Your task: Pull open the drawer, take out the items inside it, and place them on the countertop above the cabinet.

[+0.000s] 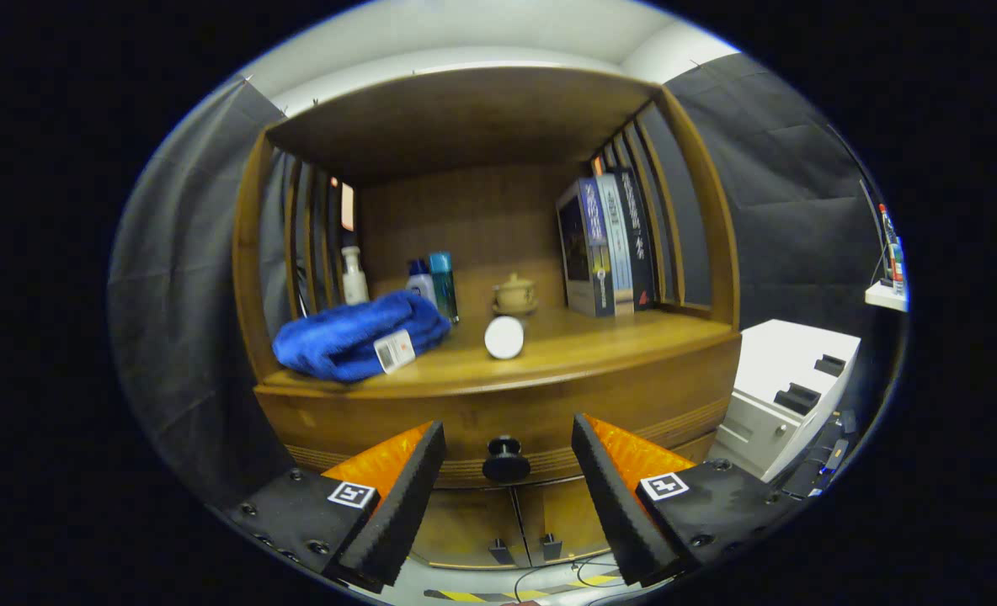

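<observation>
The gripper (507, 471) is held level and points straight ahead, its two fingers (397, 505) spread wide apart with a broad gap between them. Both fingers angle outward from base to tip (each base block carries a small square marker on top). The inner pads (612, 497) face each other across the gap and press on nothing; nothing is held.

A towel (355, 335) lies left of a jar (503, 337) on the countertop (599, 341), books (608, 246) behind.
</observation>
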The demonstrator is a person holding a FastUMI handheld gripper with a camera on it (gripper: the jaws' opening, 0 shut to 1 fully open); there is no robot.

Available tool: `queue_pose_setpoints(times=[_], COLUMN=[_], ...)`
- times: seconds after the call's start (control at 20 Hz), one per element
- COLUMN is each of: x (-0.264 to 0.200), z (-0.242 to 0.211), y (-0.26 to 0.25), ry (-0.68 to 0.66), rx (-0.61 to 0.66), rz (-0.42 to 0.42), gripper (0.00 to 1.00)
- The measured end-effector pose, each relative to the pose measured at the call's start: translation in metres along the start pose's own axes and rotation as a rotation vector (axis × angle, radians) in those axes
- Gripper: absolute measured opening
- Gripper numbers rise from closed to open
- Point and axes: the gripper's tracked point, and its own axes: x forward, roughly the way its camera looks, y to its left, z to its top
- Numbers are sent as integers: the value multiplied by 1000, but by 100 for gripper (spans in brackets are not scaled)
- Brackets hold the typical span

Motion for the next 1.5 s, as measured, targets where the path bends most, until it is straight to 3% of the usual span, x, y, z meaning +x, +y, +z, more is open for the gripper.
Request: queue_pose_setpoints(times=[0.3, 0.7, 1.25, 1.5], x=[-64, -118, -152, -150], z=[69, 129, 156, 157], y=[5, -14, 9, 0], ry=[-83, -141, -174, -184], rx=[-46, -59, -79, -45], rz=[77, 91, 159, 139], gripper=[98, 98, 98, 98])
